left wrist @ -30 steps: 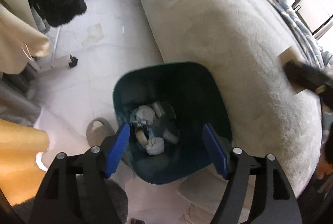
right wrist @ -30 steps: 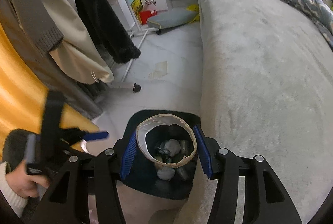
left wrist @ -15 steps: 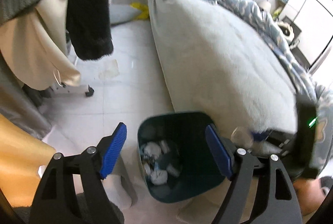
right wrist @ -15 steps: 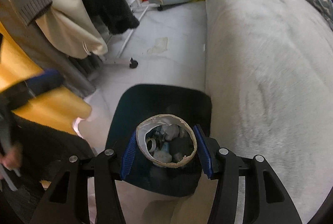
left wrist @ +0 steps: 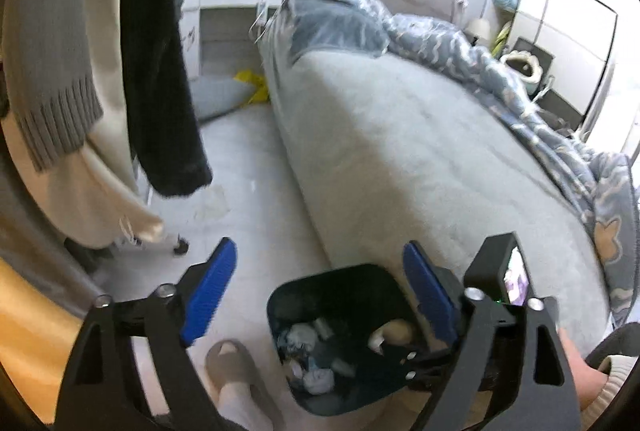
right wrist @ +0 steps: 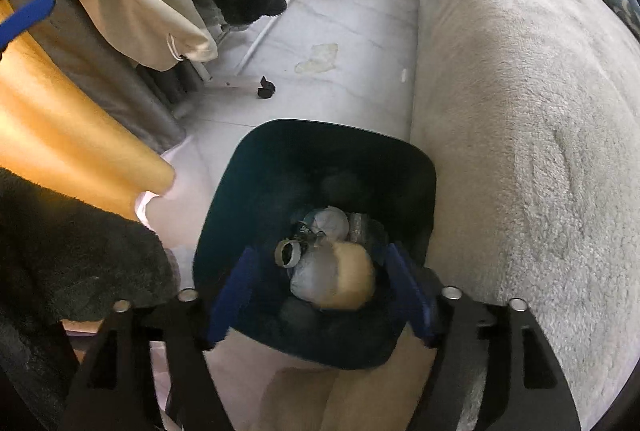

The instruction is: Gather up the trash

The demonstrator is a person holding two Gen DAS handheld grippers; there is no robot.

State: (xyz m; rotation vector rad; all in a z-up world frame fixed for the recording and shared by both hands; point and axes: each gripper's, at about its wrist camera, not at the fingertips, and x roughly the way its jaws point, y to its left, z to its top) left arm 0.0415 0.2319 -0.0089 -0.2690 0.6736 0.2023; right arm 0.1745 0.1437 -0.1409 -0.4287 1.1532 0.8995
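Now, by label:
paper cup (right wrist: 340, 279): released, seen dropping into bin (right wrist: 312, 239), straight below right gripper (right wrist: 320, 295)
right jaws: just opened, apart, nothing clamped
left gripper (left wrist: 316, 295): jaws just opened wide, empty, farther from bin
bin: on floor, against bed (right wrist: 520, 111)

Our left gripper (left wrist: 316, 291) and right gripper (right wrist: 318, 297) share black angular frames, silver screws and ribbed blue pads; beside the bin (left wrist: 304, 295), our taupe slipper (left wrist: 230, 363), cream cuff (left wrist: 612, 371).
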